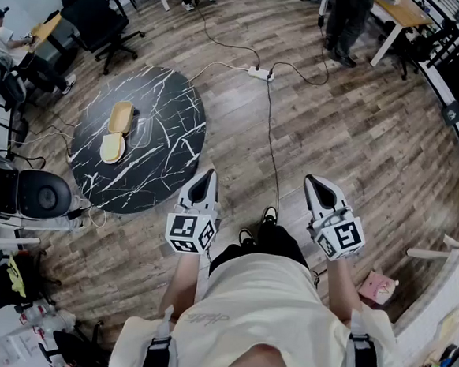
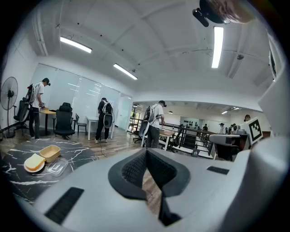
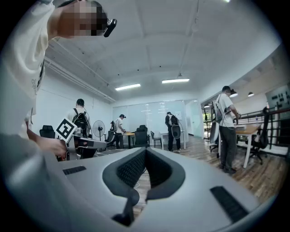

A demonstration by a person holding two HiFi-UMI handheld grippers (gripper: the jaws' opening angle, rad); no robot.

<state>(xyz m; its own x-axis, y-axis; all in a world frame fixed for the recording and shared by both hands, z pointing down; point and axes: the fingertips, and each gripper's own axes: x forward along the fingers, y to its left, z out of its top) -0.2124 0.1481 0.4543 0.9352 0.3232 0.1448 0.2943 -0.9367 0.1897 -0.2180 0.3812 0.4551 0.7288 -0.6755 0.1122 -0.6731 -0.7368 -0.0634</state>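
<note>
Both grippers are held out over the wooden floor, in front of the person who carries them. My left gripper (image 1: 207, 174) (image 2: 146, 150) is shut with nothing between its dark ribbed pads. It is just off the near right edge of a round black marble table (image 1: 168, 114) (image 2: 18, 181). A yellow tray (image 1: 121, 117) (image 2: 50, 152), a bread slice on a plate (image 1: 112, 147) (image 2: 34, 162) and a clear lid (image 1: 142, 132) (image 2: 57, 168) lie on that table. My right gripper (image 1: 310, 179) (image 3: 145, 150) is also shut and empty, and it touches nothing.
A white power strip (image 1: 260, 74) and its cable (image 1: 272, 142) run across the floor ahead. Black office chairs (image 1: 96, 14) stand at the far left and a black round appliance (image 1: 43, 194) at the left. At the right are a pink box (image 1: 377, 287) and a white table (image 1: 446, 291). Several people stand at desks.
</note>
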